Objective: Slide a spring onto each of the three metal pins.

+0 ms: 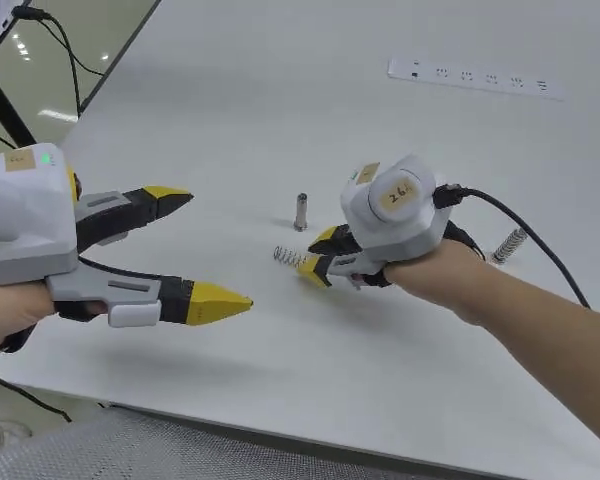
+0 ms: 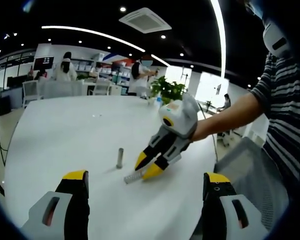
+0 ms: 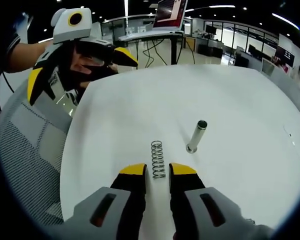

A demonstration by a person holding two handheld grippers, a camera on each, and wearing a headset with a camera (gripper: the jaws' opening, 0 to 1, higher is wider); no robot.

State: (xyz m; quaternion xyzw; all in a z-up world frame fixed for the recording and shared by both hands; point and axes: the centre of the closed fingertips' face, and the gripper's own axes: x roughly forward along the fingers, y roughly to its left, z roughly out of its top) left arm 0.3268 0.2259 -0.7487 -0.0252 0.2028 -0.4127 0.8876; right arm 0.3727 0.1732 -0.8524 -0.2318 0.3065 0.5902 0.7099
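We see a white table [image 1: 280, 80] spanning the frame. At lower left our left gripper [image 1: 220, 248] hovers with its jaws spread wide. Right of centre, our right gripper [image 1: 308, 256] sits low, jaws slightly parted. Just above it, a metal pin [image 1: 301, 211] stands upright. A spring [image 1: 288, 257] lies flat, one end between those parted tips.

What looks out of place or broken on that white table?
Nothing looks broken. The short grey metal pin stands upright. One small coiled wire spring lies on its side at the right claw's tips, and a second spring lies loose by the person's wrist; neither is on the pin.
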